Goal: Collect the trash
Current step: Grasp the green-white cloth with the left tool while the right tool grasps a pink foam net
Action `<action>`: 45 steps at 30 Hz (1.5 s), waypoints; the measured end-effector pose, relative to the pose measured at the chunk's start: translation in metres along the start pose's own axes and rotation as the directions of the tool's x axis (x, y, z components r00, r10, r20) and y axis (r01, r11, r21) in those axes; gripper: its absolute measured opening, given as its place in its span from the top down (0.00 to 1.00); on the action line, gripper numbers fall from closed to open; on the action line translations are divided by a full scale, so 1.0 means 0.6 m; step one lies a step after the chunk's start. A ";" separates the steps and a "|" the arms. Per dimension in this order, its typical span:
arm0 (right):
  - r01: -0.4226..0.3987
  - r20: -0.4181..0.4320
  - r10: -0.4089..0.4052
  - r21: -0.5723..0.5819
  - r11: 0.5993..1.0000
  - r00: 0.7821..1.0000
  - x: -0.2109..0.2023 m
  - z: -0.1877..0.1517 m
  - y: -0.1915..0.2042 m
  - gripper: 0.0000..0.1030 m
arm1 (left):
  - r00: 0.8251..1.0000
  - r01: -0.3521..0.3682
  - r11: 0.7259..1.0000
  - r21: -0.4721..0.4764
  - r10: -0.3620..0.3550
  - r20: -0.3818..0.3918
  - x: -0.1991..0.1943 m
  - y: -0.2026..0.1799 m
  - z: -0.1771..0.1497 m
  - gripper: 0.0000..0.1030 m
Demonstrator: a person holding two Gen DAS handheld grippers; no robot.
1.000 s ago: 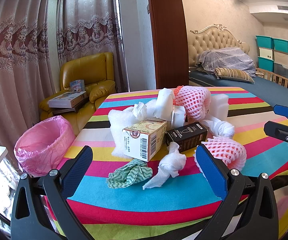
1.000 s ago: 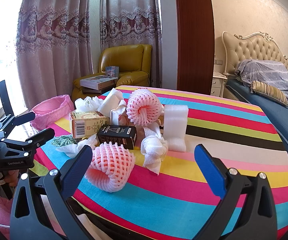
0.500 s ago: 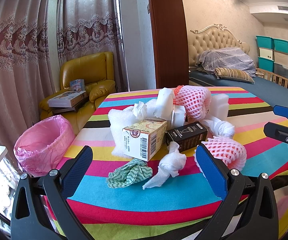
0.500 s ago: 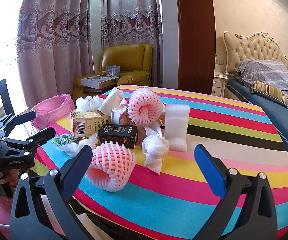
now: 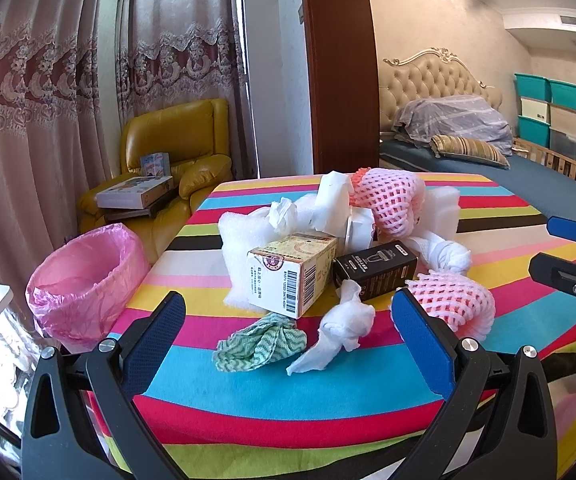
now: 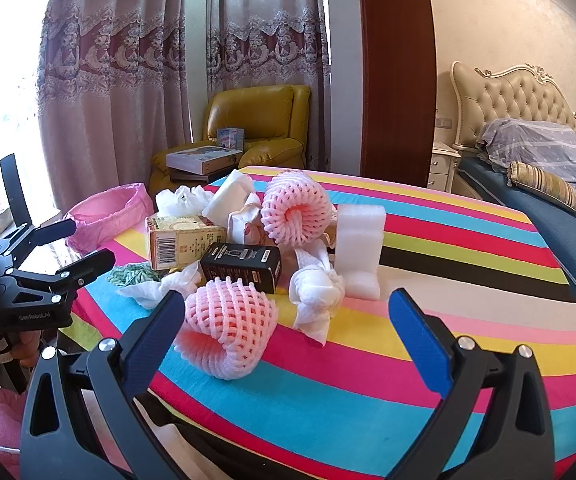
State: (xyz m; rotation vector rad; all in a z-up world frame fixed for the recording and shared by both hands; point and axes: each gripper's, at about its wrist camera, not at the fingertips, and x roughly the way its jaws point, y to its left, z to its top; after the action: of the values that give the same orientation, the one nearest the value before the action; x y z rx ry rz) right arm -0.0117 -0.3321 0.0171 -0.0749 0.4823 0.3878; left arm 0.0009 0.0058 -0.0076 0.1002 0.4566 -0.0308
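Trash heaped mid-surface on a striped cloth (image 5: 248, 384). Landmark: the cardboard carton with barcode (image 5: 291, 276).

- Black box (image 5: 375, 270) just right of the carton, touching it or nearly so.
- Green-and-white rag (image 5: 262, 342) in front of the carton; crumpled white tissue (image 5: 341, 326) beside the rag, in front of the black box.
- Pink foam fruit net (image 5: 451, 302) further right of the carton, beyond the black box, near the surface's front edge.
- Second pink foam net (image 5: 391, 204) behind the carton, resting on the pile; white foam block (image 6: 357, 250) standing upright next to it.
- Knotted white wad (image 6: 315, 292) between the foam block and the black box.
- White foam sheet (image 5: 234, 248) leaning behind the carton on its left.
- Pink-lined bin (image 5: 84, 280) well left of the carton, off the surface's edge.
- Yellow armchair (image 5: 176, 156) behind the bin, boxes stacked on it.

Left tool (image 5: 288, 336): spread wide, holding nothing, above the front edge, rag and tissue between its fingers in view. Right tool (image 6: 286, 332): spread wide, holding nothing, near net just beside its left finger.
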 end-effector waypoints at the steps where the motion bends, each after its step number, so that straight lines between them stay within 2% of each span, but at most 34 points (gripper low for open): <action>1: -0.010 -0.002 0.010 -0.007 1.000 1.000 0.001 -0.003 0.006 0.04 | 1.000 -0.002 1.000 -0.003 0.002 -0.002 -0.001 0.001 0.001 0.06; 9: -0.060 -0.025 0.057 -0.097 0.994 0.998 0.005 -0.004 0.038 0.04 | 0.999 -0.032 0.999 -0.009 0.032 -0.021 -0.005 0.009 0.001 0.06; 15: -0.083 -0.085 0.072 -0.138 0.987 0.994 0.026 0.000 0.052 0.04 | 0.993 -0.002 0.999 -0.039 -0.003 -0.122 0.016 0.042 -0.007 0.06; 19: -0.098 -0.137 0.075 -0.168 0.981 0.988 0.054 0.000 0.061 0.04 | 0.989 0.002 0.996 -0.092 -0.016 -0.149 0.018 0.070 -0.022 0.06; 23: -0.097 -0.183 0.059 -0.204 0.974 0.981 0.084 -0.004 0.071 0.06 | 0.993 0.004 0.995 -0.101 -0.016 -0.116 0.017 0.092 -0.032 0.06; 25: -0.116 -0.207 0.073 -0.203 0.972 0.976 0.097 -0.007 0.074 0.18 | 0.992 0.032 0.994 -0.107 -0.044 -0.115 0.021 0.098 -0.034 0.06; 28: -0.140 -0.226 0.098 -0.178 0.974 0.969 0.105 -0.012 0.070 0.40 | 0.985 0.054 0.993 -0.105 -0.071 -0.160 0.038 0.098 -0.037 0.08; 29: -0.148 -0.225 0.108 -0.168 0.975 0.968 0.104 -0.012 0.068 0.49 | 0.981 0.069 0.994 -0.089 -0.084 -0.176 0.045 0.094 -0.038 0.14; 30: -0.148 -0.219 0.112 -0.156 0.977 0.969 0.102 -0.013 0.064 0.53 | 0.979 0.074 0.994 -0.077 -0.087 -0.184 0.052 0.093 -0.038 0.17; 32: -0.146 -0.207 0.115 -0.141 0.979 0.972 0.099 -0.013 0.058 0.68 | 0.977 0.060 0.997 -0.042 -0.067 -0.201 0.067 0.087 -0.039 0.25; 33: -0.145 -0.202 0.116 -0.134 0.980 0.972 0.098 -0.012 0.055 0.72 | 0.976 0.050 0.998 -0.033 -0.056 -0.208 0.073 0.085 -0.039 0.26; 34: -0.141 -0.195 0.115 -0.125 0.982 0.974 0.096 -0.012 0.052 0.83 | 0.975 0.047 0.998 -0.028 -0.052 -0.215 0.081 0.085 -0.039 0.29; 36: -0.132 -0.187 0.110 -0.111 0.985 0.976 0.094 -0.012 0.045 0.83 | 0.970 0.063 0.998 -0.025 -0.067 -0.235 0.095 0.086 -0.039 0.35; 39: -0.138 -0.192 0.117 -0.101 0.985 0.974 0.093 -0.010 0.039 0.83 | 0.964 0.088 0.996 -0.019 -0.090 -0.252 0.111 0.085 -0.038 0.36; 40: -0.142 -0.198 0.120 -0.100 0.985 0.973 0.095 -0.011 0.039 0.78 | 0.959 0.112 0.994 -0.004 -0.109 -0.261 0.116 0.079 -0.038 0.35; 42: -0.138 -0.204 0.114 -0.106 0.985 0.972 0.097 -0.010 0.041 0.56 | 0.961 0.122 0.992 0.027 -0.112 -0.255 0.121 0.068 -0.037 0.34; 43: -0.137 -0.204 0.113 -0.109 0.985 0.972 0.097 -0.010 0.042 0.34 | 0.963 0.117 0.992 0.040 -0.103 -0.247 0.124 0.063 -0.036 0.34; 45: -0.130 -0.197 0.105 -0.116 0.985 0.975 0.096 -0.009 0.044 0.31 | 0.962 0.134 0.991 0.030 -0.123 -0.244 0.132 0.061 -0.033 0.35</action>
State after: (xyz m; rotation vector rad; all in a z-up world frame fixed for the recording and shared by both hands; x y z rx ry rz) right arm 0.0227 -0.2888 -0.0137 -0.2101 0.6525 0.5309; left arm 0.0650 0.0438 -0.0569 0.1206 0.7065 -0.1584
